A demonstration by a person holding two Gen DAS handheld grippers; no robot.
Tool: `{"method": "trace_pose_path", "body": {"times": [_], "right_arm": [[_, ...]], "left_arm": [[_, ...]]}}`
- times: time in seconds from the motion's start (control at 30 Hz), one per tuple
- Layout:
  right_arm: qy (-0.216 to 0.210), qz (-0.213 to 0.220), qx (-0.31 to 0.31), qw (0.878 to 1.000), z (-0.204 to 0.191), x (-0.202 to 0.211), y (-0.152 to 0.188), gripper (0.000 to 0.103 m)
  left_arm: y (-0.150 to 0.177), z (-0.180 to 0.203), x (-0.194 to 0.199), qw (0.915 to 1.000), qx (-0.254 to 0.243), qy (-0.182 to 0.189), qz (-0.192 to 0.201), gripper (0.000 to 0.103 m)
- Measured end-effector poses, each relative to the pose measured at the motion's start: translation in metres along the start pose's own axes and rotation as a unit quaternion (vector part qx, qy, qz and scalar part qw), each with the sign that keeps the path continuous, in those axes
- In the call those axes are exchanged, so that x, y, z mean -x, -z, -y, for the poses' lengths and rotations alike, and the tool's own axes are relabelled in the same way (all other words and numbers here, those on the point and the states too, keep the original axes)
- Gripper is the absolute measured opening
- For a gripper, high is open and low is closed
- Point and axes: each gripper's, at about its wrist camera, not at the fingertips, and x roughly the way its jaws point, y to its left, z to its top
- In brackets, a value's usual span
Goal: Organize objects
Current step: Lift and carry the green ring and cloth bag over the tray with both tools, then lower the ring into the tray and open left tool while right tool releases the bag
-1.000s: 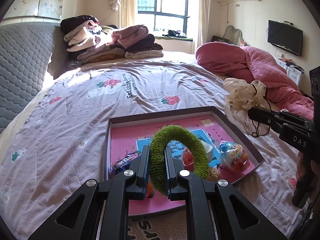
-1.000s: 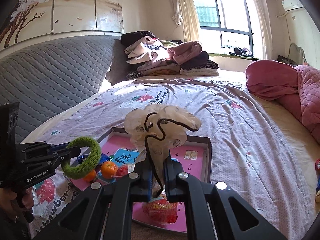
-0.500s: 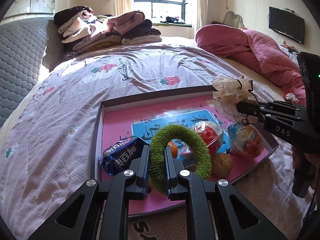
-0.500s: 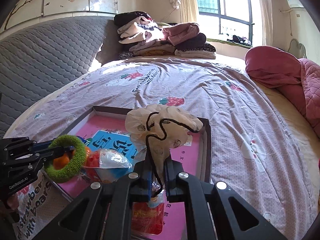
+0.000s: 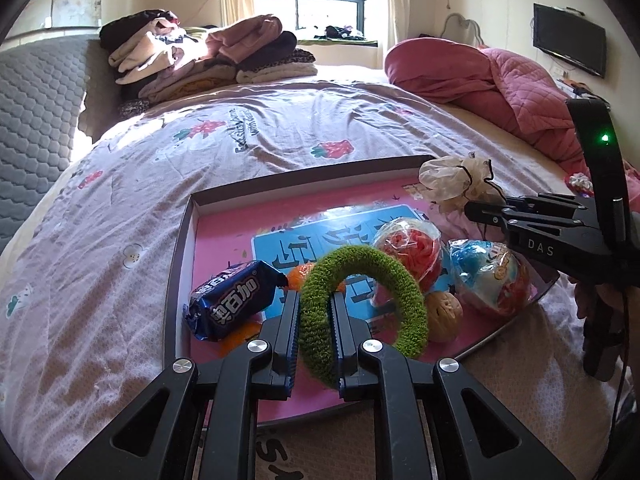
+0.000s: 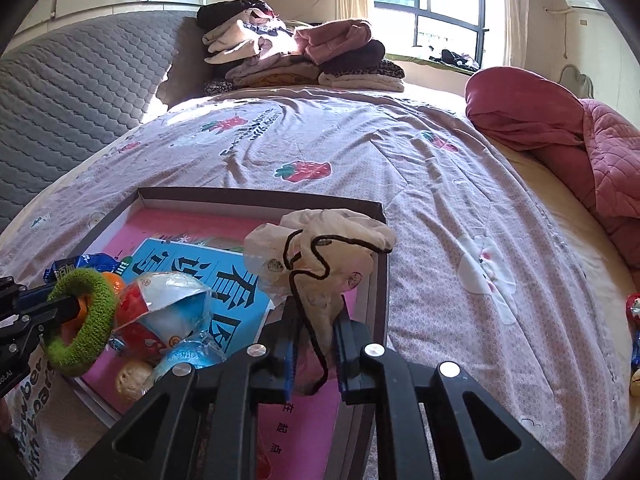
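Fuzzy ring (image 5: 362,304), glossy wrappers (image 5: 234,300) (crinkly plastic).

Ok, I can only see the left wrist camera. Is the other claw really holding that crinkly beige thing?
Observer: Yes. In the right wrist view the beige scrunchie stands between the right claw's pads and fills the gap. The jaws have just been opening.
Child: What's underneath it?
Observer: The pink floor of the tray, just inside its right wall.
Child: Is anything dangling off it?
Observer: Its black cord hangs down between the jaws.
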Motion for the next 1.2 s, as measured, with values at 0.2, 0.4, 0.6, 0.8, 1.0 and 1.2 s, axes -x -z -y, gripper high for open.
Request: {"method": "trace_pose_path", "body": {"times": [0.2, 0.4, 0.6, 0.8, 1.0, 1.2], "right_arm": [[0.019, -0.01, -0.005, 1.0, 0.004, 0.002, -0.001, 0.027], [0.028, -0.011, -0.002, 1.0, 0.004, 0.006, -0.002, 0.034], [0.04, 0.007, 0.022, 0.999, -0.003, 0.017, -0.006, 0.045], [0.044, 0.025, 0.04, 0.998, -0.009, 0.028, -0.01, 0.048], [0.047, 0.047, 0.047, 0.997, -0.011, 0.039, -0.014, 0.048], [0.038, 0.057, 0.05, 0.996, -0.015, 0.048, -0.018, 0.052]], "left_arm": [[0.0, -0.002, 0.0, 0.9999, 0.006, 0.007, -0.007, 0.016], [0.0, -0.003, 0.0, 0.9999, 0.006, 0.009, -0.012, 0.018], [-0.004, -0.006, 0.01, 0.9998, 0.011, 0.015, 0.008, 0.029], [-0.005, -0.004, 0.016, 0.9997, 0.01, 0.017, 0.016, 0.037], [-0.006, -0.002, 0.02, 0.9995, 0.009, 0.02, 0.022, 0.037], [-0.008, -0.001, 0.025, 0.9994, 0.008, 0.019, 0.027, 0.05]]}}
